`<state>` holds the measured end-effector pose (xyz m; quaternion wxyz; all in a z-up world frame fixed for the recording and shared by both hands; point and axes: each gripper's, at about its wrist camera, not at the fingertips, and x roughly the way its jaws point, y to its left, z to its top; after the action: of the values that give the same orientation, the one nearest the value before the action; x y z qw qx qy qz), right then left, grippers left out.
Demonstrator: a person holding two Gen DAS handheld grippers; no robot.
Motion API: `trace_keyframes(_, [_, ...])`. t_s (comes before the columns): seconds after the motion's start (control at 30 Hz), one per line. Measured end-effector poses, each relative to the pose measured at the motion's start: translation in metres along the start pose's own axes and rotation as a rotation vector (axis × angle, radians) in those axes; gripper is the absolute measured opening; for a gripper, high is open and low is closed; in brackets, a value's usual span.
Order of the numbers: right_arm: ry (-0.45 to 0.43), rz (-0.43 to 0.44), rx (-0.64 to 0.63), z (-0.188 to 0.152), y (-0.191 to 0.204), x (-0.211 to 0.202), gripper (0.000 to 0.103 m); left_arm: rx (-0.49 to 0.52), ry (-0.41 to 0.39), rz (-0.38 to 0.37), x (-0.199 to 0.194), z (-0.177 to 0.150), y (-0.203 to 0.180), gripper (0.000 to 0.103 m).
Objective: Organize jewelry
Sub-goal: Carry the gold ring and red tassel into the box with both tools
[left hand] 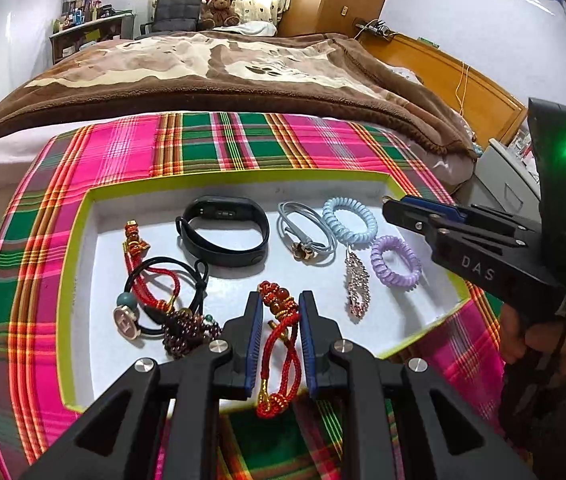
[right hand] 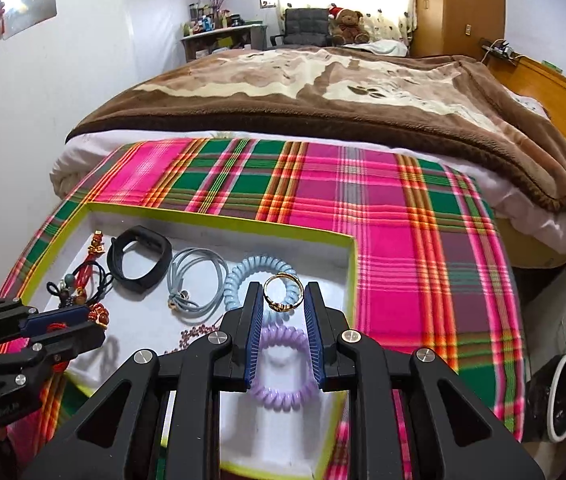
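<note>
Left gripper (left hand: pixel 281 312) clamped on red cord bracelet (left hand: pixel 279 344), hanging lengthwise over tray (left hand: pixel 83 240) near edge. Right gripper (right hand: pixel 283 304) clamped on gold ring (right hand: pixel 283 294), above purple coil tie (right hand: pixel 283 364) at tray's right corner. Drop spots directly beneath both.

Bed (left hand: pixel 11 168) carries everything. A brown blanket (left hand: pixel 243 64) covers its far part; a teddy bear (left hand: pixel 219 10) sits at the far end. A pink-green plaid cloth (left hand: pixel 223 140) is spread over the near part, overlapping the pale sheet (right hand: pixel 83 152). A shallow tray (left hand: pixel 83 216) with a yellow-green rim and white floor sits flat on the plaid cloth, left of the cloth's middle in the right wrist view, with plaid showing on all visible sides of it.
</note>
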<state>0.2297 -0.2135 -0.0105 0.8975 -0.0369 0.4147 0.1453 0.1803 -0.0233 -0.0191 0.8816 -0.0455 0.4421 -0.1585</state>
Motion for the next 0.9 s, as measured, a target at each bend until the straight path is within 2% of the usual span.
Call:
trace_keyframes(0.37, [0.05, 0.015, -0.035, 0.005, 0.007, 0.025, 0.022, 0.009, 0.025, 0.016, 0.012, -0.001, -0.004, 0.019])
trace_keyframes(0.7, [0.061, 0.013, -0.048, 0.006, 0.01, 0.03, 0.022, 0.0, 0.037, 0.022, 0.016, -0.001, -0.003, 0.02])
trace_keyframes(0.83, [0.059, 0.014, -0.053, 0.006, 0.01, 0.03, 0.022, -0.002, 0.033, 0.025, 0.015, 0.0, -0.002, 0.023])
trace_keyframes(0.9, [0.06, 0.01, -0.055, 0.007, 0.011, 0.031, 0.022, -0.002, 0.035, 0.025, 0.016, 0.001, -0.002, 0.031])
